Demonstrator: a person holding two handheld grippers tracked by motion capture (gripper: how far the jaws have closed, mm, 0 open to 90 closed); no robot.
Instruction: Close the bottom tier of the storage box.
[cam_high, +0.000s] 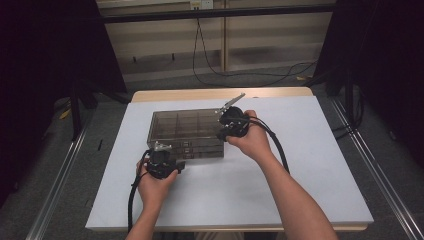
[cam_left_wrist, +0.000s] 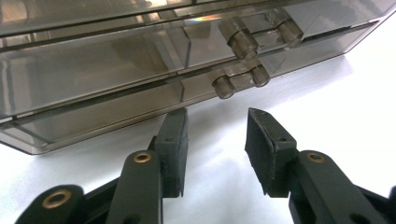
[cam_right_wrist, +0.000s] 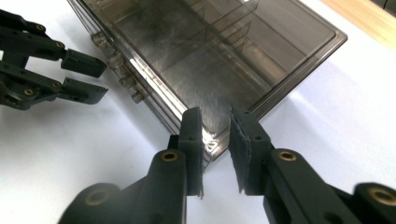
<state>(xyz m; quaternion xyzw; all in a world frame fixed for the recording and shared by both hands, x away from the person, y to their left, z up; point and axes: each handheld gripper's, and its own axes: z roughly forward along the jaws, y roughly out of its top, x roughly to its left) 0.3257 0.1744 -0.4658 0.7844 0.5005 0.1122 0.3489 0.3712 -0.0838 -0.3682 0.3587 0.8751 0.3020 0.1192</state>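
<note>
On a white table top, a smoke-tinted clear plastic drawer organizer sits near the middle, its front of stacked shallow drawers facing the person. At its front left, the left gripper hovers just short of the lowest drawer, jaws spread and empty, with the twin round drawer knobs just ahead of the gap between them. Over at the front right corner of the box, the right gripper stands with its jaws parted on either side of the corner edge, not visibly clamped on it. Judging by the thin, glossy walls, the organizer is likely light, rigid and slippery, liable to slide on the smooth surface when a drawer is tugged and to crack under hard pinching. Those small knobs look like the natural purchase for a pull, while the corner offers a bracing point.
</note>
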